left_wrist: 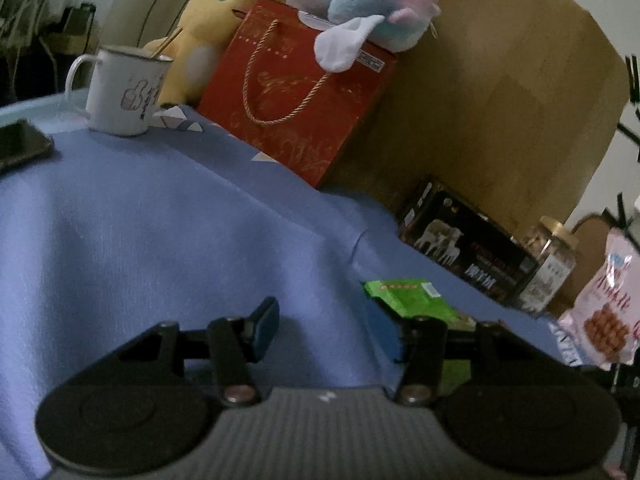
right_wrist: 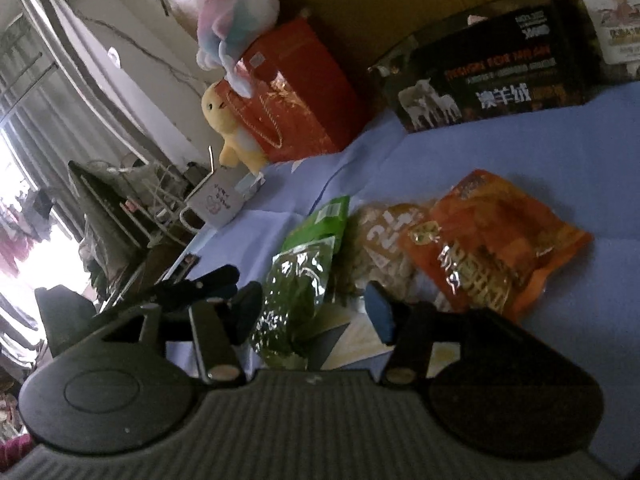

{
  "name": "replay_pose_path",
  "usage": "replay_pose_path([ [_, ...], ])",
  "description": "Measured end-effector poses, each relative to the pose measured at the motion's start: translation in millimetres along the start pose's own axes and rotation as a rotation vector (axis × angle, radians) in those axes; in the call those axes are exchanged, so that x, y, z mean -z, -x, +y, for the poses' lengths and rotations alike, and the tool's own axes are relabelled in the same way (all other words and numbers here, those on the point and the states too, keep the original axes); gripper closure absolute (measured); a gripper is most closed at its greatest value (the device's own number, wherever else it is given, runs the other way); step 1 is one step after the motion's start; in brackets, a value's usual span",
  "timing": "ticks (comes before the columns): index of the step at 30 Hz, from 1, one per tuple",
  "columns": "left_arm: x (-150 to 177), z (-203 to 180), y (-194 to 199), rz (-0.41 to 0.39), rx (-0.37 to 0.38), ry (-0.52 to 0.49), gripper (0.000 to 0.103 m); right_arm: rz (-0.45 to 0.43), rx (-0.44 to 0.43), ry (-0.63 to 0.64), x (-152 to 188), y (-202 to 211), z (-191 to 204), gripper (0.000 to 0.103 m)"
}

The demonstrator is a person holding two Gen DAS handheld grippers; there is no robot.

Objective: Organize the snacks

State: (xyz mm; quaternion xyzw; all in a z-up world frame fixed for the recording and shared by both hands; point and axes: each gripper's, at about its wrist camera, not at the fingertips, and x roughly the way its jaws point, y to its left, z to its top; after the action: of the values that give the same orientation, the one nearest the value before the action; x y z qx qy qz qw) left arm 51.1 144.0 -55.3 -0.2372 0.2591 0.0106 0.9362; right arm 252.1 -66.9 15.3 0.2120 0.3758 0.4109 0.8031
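In the right wrist view my right gripper (right_wrist: pixel 314 314) is open around the lower end of a shiny green snack bag (right_wrist: pixel 298 292) that lies on the blue cloth (right_wrist: pixel 500 140); a gap shows beside the right fingertip (right_wrist: pixel 380 316). Beyond it lie a flat green packet (right_wrist: pixel 324 220), a beige snack bag (right_wrist: pixel 384 248) and an orange snack bag (right_wrist: pixel 492 248). In the left wrist view my left gripper (left_wrist: pixel 324 330) is open over bare blue cloth (left_wrist: pixel 160 240). A green packet (left_wrist: pixel 412 296) lies just behind its right fingertip (left_wrist: pixel 384 332). A pink snack bag (left_wrist: pixel 608 312) stands far right.
Along the back stand a red gift bag (left_wrist: pixel 296 96), a yellow plush (left_wrist: pixel 208 32), a pastel plush (left_wrist: pixel 360 4), a black box (left_wrist: pixel 460 248) and a gold-lidded jar (left_wrist: pixel 552 264). A white mug (left_wrist: pixel 124 92) and a phone (left_wrist: pixel 20 144) sit at the far left.
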Motion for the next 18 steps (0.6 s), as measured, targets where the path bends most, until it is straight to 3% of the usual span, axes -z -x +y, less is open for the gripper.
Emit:
replay_pose_path([
  [5,0.6,-3.6,0.7,-0.007,-0.047,-0.019,0.053,0.018,-0.001,0.019,-0.7,-2.1,2.3,0.043],
  [11,0.5,-7.9,-1.5,0.002,-0.07,-0.053,0.053,0.027,-0.049,-0.064,-3.3,-2.9,-11.4,0.044],
  [18,0.2,-13.1,-4.4,0.013,-0.075,-0.094,0.044,0.037,-0.044,-0.049,-0.2,-0.4,-10.2,0.044],
])
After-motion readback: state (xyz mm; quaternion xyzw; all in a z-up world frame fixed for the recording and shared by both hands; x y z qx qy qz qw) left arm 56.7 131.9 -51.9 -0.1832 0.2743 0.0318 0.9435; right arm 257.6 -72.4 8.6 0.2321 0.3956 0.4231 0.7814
